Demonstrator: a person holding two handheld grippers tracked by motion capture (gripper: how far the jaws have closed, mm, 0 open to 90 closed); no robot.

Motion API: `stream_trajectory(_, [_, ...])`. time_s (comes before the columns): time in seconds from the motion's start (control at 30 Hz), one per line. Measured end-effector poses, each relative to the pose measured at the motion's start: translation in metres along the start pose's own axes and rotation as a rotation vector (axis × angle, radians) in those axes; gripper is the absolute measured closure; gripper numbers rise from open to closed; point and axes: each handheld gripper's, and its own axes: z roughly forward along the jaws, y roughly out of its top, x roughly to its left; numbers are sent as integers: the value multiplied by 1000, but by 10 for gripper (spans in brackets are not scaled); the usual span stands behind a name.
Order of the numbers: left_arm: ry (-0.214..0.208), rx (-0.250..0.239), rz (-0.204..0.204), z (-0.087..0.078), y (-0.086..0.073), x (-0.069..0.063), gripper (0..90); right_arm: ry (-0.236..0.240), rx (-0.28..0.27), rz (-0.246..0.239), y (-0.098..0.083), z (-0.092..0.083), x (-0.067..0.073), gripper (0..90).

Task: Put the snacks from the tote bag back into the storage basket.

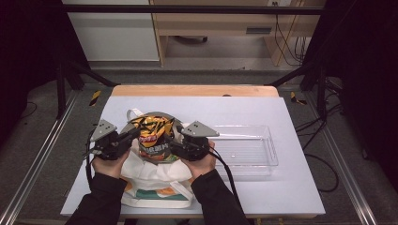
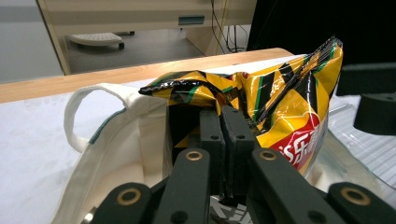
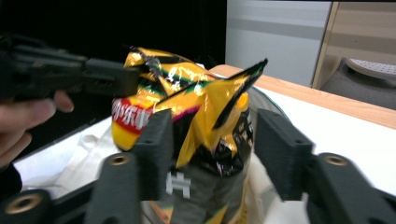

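Both forearms entering from the bottom edge in dark sleeves, hands level and facing inward toward each other; left gripper point(image 1: 133, 136) with jaws pressed together, pads nearly touching in the left gripper view; right gripper point(image 1: 172, 140) with jaws parted, pads standing clear on either side.
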Motion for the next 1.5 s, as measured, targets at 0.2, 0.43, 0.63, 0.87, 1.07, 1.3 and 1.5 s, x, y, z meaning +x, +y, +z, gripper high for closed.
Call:
stream_trajectory(0.2, [14,-12,31,-10,-7,-11,880,28,10,10,1,9,7,426])
stream_trajectory(0.43, [21,-29,39,-13,-8,-15,856,37,54,5,-1,12,10,703])
stream_trajectory(0.63, [41,-52,54,-14,-3,-13,654,25,85,3,-2,12,8,883])
stream_trajectory(0.87, [-20,-49,31,-9,-4,0,580,38,87,-3,-2,11,7,893])
stream_trajectory(1.07, [-19,-19,24,-7,-5,-2,770,41,82,5,-3,13,9,873])
stream_trajectory(1.3, [23,-7,34,-6,-5,-9,875,32,71,4,0,10,12,865])
stream_trajectory(1.5, [21,-20,32,-13,0,-14,882,37,70,9,5,5,13,890])
